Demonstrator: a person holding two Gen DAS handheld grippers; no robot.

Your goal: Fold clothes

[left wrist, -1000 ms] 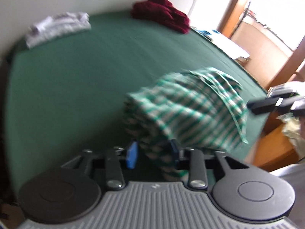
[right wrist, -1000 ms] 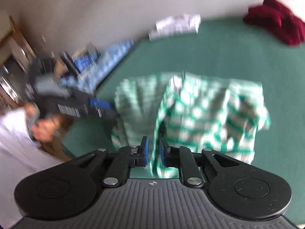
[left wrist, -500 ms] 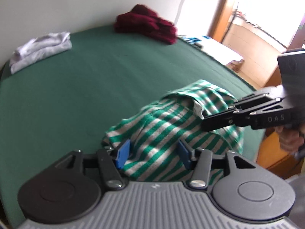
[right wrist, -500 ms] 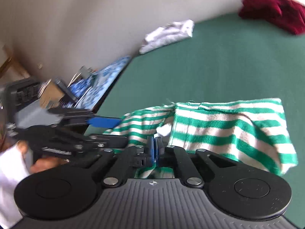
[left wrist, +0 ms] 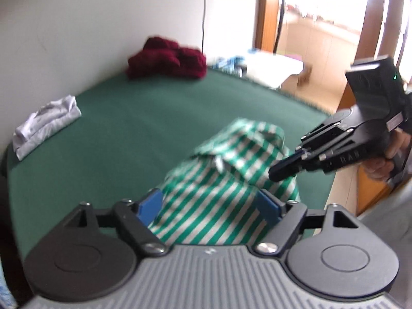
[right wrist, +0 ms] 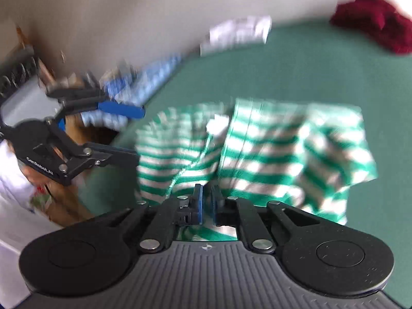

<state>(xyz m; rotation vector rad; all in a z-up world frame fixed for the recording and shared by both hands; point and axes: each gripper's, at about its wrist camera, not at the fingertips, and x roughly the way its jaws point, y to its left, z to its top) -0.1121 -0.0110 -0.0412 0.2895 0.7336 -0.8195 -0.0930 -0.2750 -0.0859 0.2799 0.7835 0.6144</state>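
Note:
A green-and-white striped shirt lies bunched on the green bed cover near its front edge. My left gripper hangs over the shirt's near end. Its jaws are opening wide, and the cloth lies loose between the blue pads. My right gripper points at the shirt's collar edge. Its jaws are parting by a narrow slit with a fold of shirt at the tips, and the pads do not press on it.
A maroon garment is heaped at the bed's far side by the wall. A folded white garment lies at another far edge. Blue patterned cloth sits beside the bed. A white table and a wooden doorway stand beyond.
My left jaws have spread wide and that gripper has drawn back off the shirt. The right jaws pinched shut on the shirt, then parted slightly. The shirt has settled lower on the bed.

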